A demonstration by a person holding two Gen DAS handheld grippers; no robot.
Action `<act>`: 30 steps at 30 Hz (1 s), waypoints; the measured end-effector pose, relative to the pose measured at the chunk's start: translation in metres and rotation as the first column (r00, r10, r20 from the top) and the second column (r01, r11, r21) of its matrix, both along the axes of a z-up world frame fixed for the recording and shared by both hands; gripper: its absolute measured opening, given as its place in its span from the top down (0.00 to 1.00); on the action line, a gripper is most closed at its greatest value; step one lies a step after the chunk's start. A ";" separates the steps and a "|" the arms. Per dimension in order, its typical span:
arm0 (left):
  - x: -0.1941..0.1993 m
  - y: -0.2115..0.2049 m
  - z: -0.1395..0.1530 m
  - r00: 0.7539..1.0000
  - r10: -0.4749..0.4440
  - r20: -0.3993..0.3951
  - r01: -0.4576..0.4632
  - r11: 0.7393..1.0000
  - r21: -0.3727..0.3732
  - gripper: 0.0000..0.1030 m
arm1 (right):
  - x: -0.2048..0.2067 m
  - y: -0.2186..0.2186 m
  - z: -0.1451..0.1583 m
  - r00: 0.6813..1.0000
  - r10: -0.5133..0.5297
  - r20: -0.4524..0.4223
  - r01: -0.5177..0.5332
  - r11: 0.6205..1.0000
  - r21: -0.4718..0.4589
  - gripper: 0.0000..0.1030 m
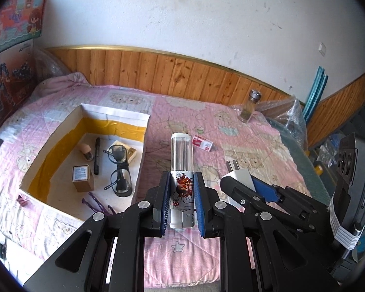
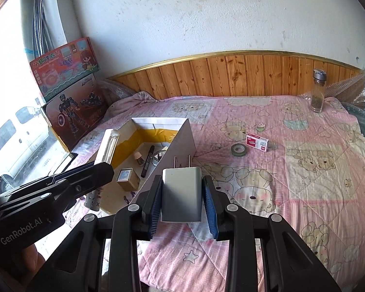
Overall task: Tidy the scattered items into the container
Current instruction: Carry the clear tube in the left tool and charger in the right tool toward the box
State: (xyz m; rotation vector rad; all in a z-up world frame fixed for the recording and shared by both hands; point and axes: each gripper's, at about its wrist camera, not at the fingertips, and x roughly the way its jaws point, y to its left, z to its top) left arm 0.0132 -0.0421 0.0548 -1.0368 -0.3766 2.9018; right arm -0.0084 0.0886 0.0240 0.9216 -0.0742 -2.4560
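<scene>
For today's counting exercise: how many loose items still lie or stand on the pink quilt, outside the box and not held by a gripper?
3: a red-and-white small box mid-quilt, a tape roll just left of it, and a glass bottle standing at the far right by the headboard. Others may be hidden.

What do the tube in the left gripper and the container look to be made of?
Tube: likely clear glossy plastic, since thin sticks show through its upper half; printed label below. Container: seemingly cardboard, matte white with folded edges and shiny yellow tape lining its inner walls.
</scene>
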 end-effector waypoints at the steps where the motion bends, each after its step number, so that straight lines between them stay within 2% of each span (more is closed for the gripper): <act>1: 0.001 -0.001 0.001 1.000 0.002 -0.004 -0.002 1.000 -0.003 0.81 | 0.001 -0.001 0.001 1.000 0.001 -0.002 -0.001 1.000 0.000 0.67; 8: 0.010 -0.007 0.006 0.999 0.022 -0.038 -0.023 0.999 -0.031 0.81 | 0.007 -0.008 0.007 1.000 0.019 -0.017 -0.018 1.000 0.007 0.67; 14: 0.014 -0.017 0.004 0.998 0.037 -0.042 -0.038 0.999 -0.020 0.81 | 0.011 -0.020 0.010 0.999 0.047 -0.025 -0.046 0.999 0.017 0.67; 18: 0.014 -0.026 -0.002 0.999 0.044 -0.027 -0.043 0.999 0.015 0.81 | 0.013 -0.030 0.010 0.997 0.069 -0.022 -0.069 0.997 0.023 0.67; 23: 0.010 -0.043 -0.013 0.999 0.046 0.015 -0.047 0.993 0.112 0.81 | 0.014 -0.039 0.008 0.996 0.085 -0.017 -0.085 0.996 0.035 0.67; 30: 0.012 -0.061 -0.021 0.997 0.075 0.026 -0.078 0.987 0.143 0.81 | 0.013 -0.055 0.004 0.993 0.117 -0.008 -0.117 0.992 0.051 0.67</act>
